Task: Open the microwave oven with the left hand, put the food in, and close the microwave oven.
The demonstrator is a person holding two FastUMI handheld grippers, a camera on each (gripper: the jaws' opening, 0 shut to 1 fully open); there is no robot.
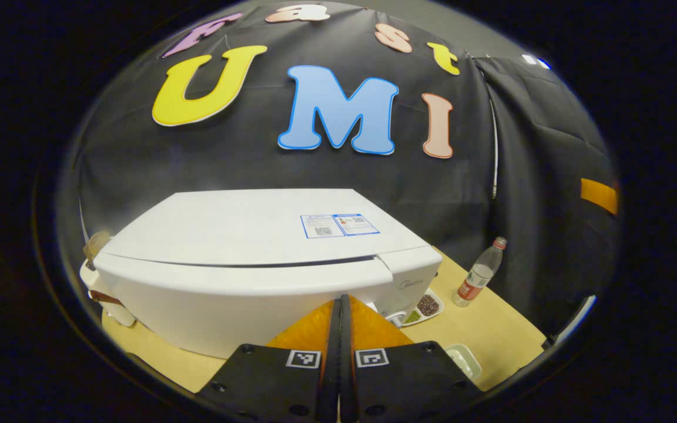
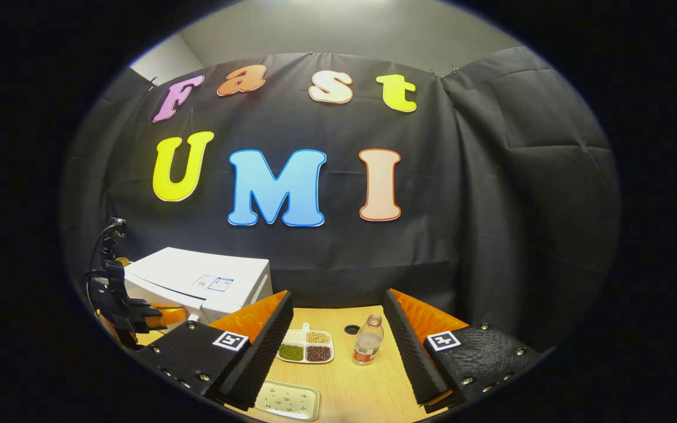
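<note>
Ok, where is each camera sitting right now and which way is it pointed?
Left gripper view: rides the left gripper, fingers together, close above the front of the shut microwave, facing the back cloth.
Right gripper view: rides the right gripper, fingers apart, farther back over the table, facing the cloth.
Both show the microwave, food tray and bottle.

Microwave point(image 1: 268, 258): blue-bordered sticker point(image 1: 339, 225) on top, print too small to read. Faint brand mark point(image 1: 411, 284) at front right corner, not legible. Bottle point(image 1: 479, 272): red label, unreadable. Square black-and-white coded tags point(image 1: 338, 358) on left gripper.
</note>
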